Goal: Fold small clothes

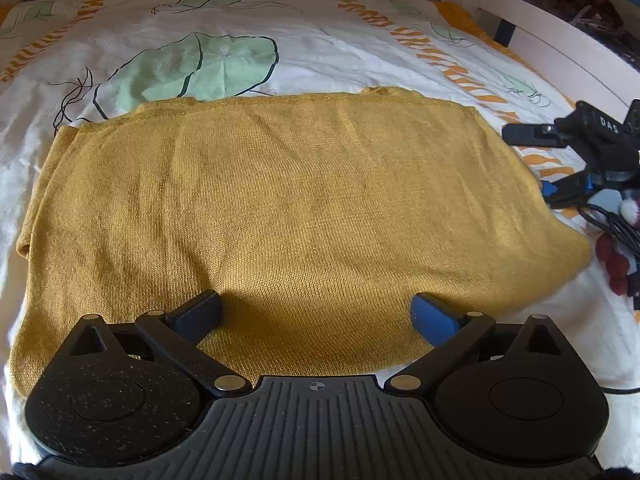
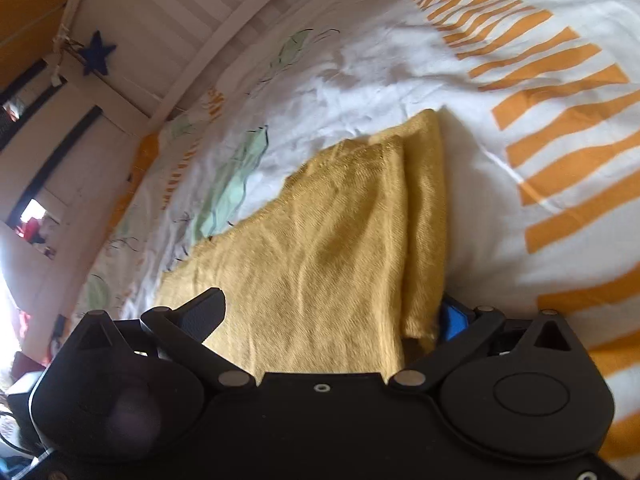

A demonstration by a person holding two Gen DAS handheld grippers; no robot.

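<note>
The mustard-yellow knitted garment (image 1: 280, 208) lies flat on the white printed bedsheet (image 1: 320, 56); with left gripper (image 1: 316, 312) and right gripper (image 2: 332, 316) both spread wide, holding nothing, each should pinch one corner evenly.

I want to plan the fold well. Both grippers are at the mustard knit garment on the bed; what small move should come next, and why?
Probably close the right gripper on the folded side edge of the mustard knit garment. Its jaws stand wide with that doubled edge between them, not yet pinched. The left gripper hovers open over the near hem, gripping nothing, and the garment lies flat on the patterned bedsheet.
</note>
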